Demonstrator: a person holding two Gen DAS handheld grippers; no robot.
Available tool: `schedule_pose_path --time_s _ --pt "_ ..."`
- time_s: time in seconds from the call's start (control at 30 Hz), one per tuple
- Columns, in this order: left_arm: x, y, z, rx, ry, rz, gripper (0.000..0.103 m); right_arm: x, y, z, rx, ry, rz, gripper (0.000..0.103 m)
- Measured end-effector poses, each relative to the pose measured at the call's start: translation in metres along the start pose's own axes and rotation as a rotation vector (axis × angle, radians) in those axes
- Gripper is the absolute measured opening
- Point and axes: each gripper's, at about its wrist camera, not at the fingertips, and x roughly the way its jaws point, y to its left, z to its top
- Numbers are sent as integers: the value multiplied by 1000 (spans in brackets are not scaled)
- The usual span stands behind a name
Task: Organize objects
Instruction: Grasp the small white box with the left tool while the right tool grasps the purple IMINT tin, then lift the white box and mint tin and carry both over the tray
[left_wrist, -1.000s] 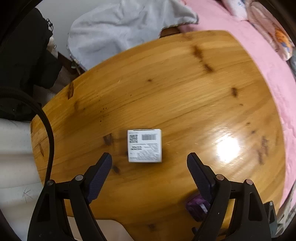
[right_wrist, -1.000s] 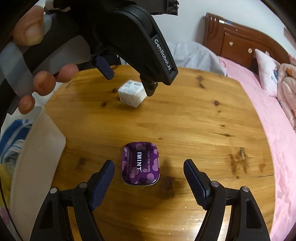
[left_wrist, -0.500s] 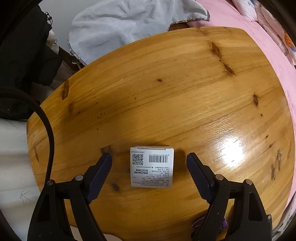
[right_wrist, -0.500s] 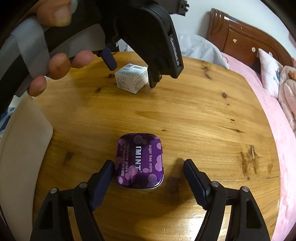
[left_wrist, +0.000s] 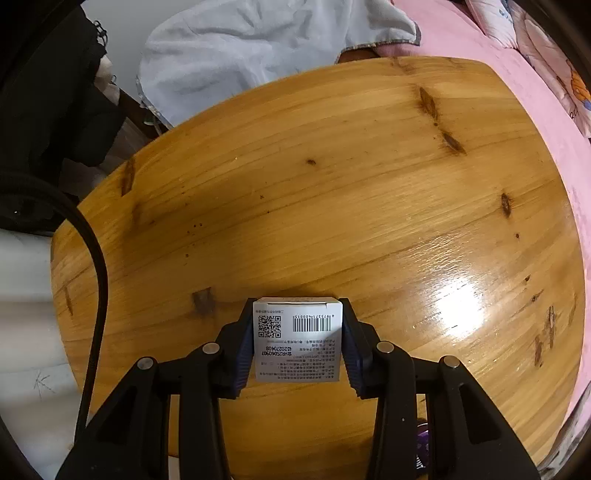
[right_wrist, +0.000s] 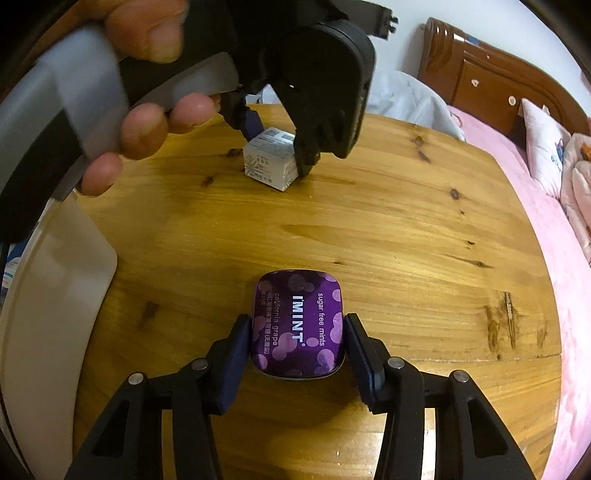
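"I'MINT sugar free mints, california grape" on purple tin (right_wrist: 297, 325); "HR25040907" on white box (left_wrist: 297, 341).

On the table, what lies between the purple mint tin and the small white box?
Nothing: in the right wrist view only bare wooden table separates the purple mint tin from the small white cardboard box.

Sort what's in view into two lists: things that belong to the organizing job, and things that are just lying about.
Part of the job:
- white box, clamped in the left gripper
- purple mint tin, clamped in the right gripper
- wooden table they rest on

Just lying about:
- white cloth beyond the table
- pink bedding
- wooden headboard
- black cable
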Motion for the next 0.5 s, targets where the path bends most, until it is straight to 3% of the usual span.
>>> schedule_pose_path --time_s 0.27,0.5 --pt "-44 -4 -14 -14 -56 -47 44 -26 -8 -4 44 -24 -11 51" --pt "-105 3 -44 -20 -110 -140 44 -67 5 -8 49 -73 -34 51"
